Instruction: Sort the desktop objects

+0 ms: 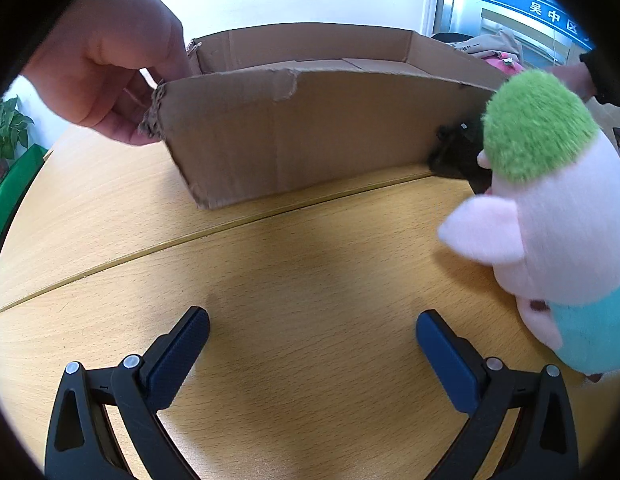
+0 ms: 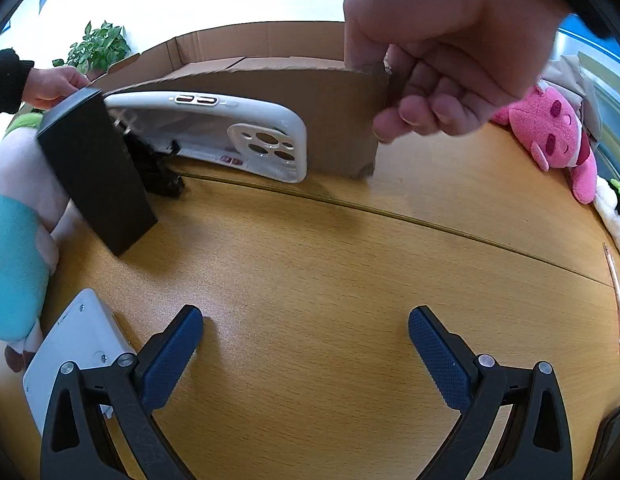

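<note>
A shallow cardboard box (image 1: 294,136) (image 2: 333,120) stands on the wooden table; a bare hand (image 1: 110,64) (image 2: 441,52) pinches each front corner. A white phone case (image 2: 230,136) leans against its front wall beside a black box (image 2: 96,168) and a small black clip-like item (image 2: 158,168). A pink plush with green hair and teal body (image 1: 549,220) (image 2: 14,240) stands on the table. My left gripper (image 1: 311,332) is open over bare wood, the plush just right of it. My right gripper (image 2: 306,328) is open too, nothing between its fingers.
A pink plush toy (image 2: 549,132) and a white one (image 2: 613,216) lie at the right table edge. A white device (image 2: 74,344) sits by the right gripper's left finger. A thin pink pen (image 2: 617,300) lies far right. A potted plant (image 2: 98,48) stands behind.
</note>
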Available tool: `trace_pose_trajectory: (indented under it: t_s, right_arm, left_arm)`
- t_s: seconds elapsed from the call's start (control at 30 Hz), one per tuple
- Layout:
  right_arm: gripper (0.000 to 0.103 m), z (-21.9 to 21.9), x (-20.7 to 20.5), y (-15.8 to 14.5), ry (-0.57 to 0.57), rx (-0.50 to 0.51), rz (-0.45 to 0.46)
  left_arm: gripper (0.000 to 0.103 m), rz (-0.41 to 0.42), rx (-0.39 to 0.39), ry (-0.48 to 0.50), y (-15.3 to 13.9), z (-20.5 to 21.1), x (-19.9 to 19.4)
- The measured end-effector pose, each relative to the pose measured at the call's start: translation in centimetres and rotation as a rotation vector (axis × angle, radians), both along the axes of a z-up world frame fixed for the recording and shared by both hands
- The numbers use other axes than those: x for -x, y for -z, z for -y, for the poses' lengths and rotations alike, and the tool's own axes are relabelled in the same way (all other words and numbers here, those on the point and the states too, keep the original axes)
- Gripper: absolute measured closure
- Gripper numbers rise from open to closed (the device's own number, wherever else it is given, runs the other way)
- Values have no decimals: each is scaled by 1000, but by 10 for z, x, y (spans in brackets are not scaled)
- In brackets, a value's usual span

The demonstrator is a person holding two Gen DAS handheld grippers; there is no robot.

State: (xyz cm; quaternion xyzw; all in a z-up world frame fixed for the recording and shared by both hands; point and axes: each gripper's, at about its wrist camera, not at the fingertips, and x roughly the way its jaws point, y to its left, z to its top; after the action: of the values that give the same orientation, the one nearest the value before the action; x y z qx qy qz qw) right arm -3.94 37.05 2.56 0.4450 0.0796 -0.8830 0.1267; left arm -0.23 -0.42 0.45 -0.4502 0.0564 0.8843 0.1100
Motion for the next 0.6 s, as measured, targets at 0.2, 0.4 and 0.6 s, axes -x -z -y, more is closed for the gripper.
trace_pose_trajectory:
  t_s: [0.2,0.4,0.6]
  right_arm:
    - [0,0,0,0,2,0,0]
    - [0,0,0,0,4,1,0]
    - [0,0,0,0,6,1,0]
  left_arm:
    - [0,0,0,0,0,0,0]
    - [0,0,-1,0,0,0,0]
    - [0,0,-1,1,0,0,0]
